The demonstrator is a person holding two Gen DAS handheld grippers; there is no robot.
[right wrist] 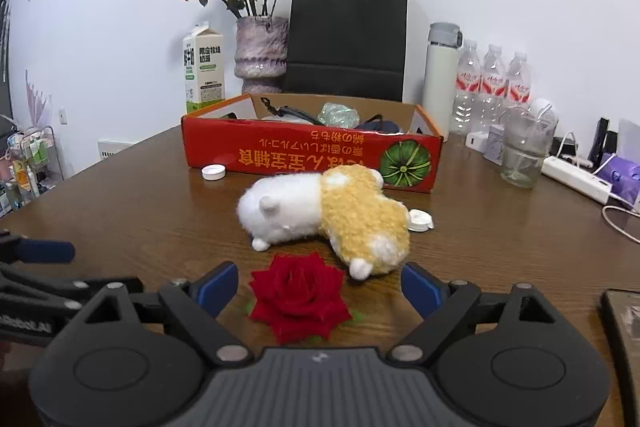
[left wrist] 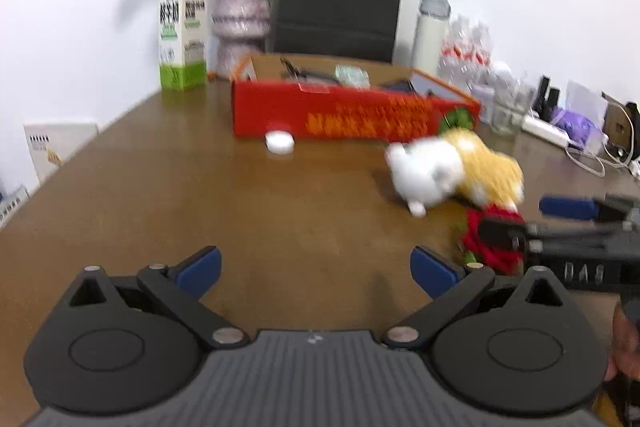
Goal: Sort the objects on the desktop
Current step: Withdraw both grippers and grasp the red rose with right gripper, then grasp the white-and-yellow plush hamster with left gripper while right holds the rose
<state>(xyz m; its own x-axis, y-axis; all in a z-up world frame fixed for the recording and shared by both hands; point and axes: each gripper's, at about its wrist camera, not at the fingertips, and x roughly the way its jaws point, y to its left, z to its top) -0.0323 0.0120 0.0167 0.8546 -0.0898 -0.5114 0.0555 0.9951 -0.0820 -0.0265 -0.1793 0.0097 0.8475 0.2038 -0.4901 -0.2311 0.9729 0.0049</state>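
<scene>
The red cardboard box (right wrist: 312, 157) stands open toward the back of the brown table (right wrist: 132, 223), holding a jumble of dark straps and a pale green wrapped item. Just in front of the box lies a white and yellow plush toy (right wrist: 324, 215) on its side, close to the box's front wall but apart from it. A white bottle cap (right wrist: 214, 171) rests against the foot of the box near its left end, and a second white cap (right wrist: 420, 220) lies beside the plush, on its right. Nearer than the plush, almost touching its lower paw, a red rose head (right wrist: 298, 297) lies on the table. The right gripper (right wrist: 320, 285) hovers low over the rose, its jaws wide apart with the flower between them and not pressed. The left gripper (left wrist: 316, 269) is off to the left of the rose, jaws spread wide over bare table. Behind the box stand a milk carton (right wrist: 203, 67), a vase of dried flowers (right wrist: 262, 45) and a black paper bag (right wrist: 348, 35).
</scene>
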